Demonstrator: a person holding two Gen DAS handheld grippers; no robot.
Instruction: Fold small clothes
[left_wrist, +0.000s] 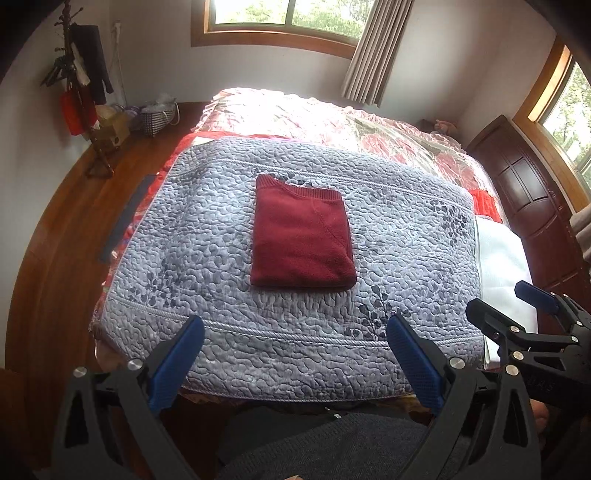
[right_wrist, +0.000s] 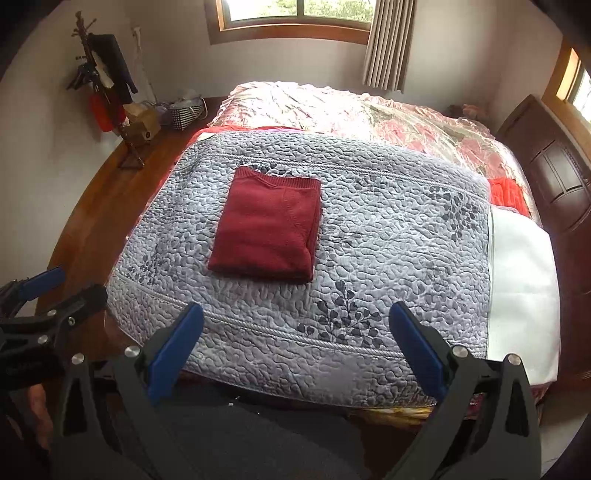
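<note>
Dark red knitted sweater (left_wrist: 301, 236), folded into a compact rectangle with its ribbed hem toward the top of the frame: lay flat at the centre of the left wrist view, and slightly left of centre in the right wrist view (right_wrist: 267, 225). It rested on a grey-lilac quilted bedspread with a dark leaf print (left_wrist: 207, 236), which covered the near part of the bed.

Left gripper (left_wrist: 295, 328), black frame with blue ribbed pads: occupied the lower edge of its own view, jaws spread wide, nothing between them, well short of the sweater. It also showed at the lower left of the right wrist view (right_wrist: 55, 284).

Right gripper (right_wrist: 295, 317), same make: jaws likewise parted and empty, held over the near edge of the bedspread. It showed at the lower right of the left wrist view (left_wrist: 513, 299).

White cloth (right_wrist: 521, 280): lay along the right side of the bedspread.

Red and pink floral cover under clear plastic (left_wrist: 332, 118): filled the far part of the bed.

Wooden coat stand with hung garments (left_wrist: 79, 81): stood in the upper left, on the brown wooden floor (left_wrist: 55, 229).

Wood-framed window with beige curtain (left_wrist: 280, 22): sat at the top centre.
</note>
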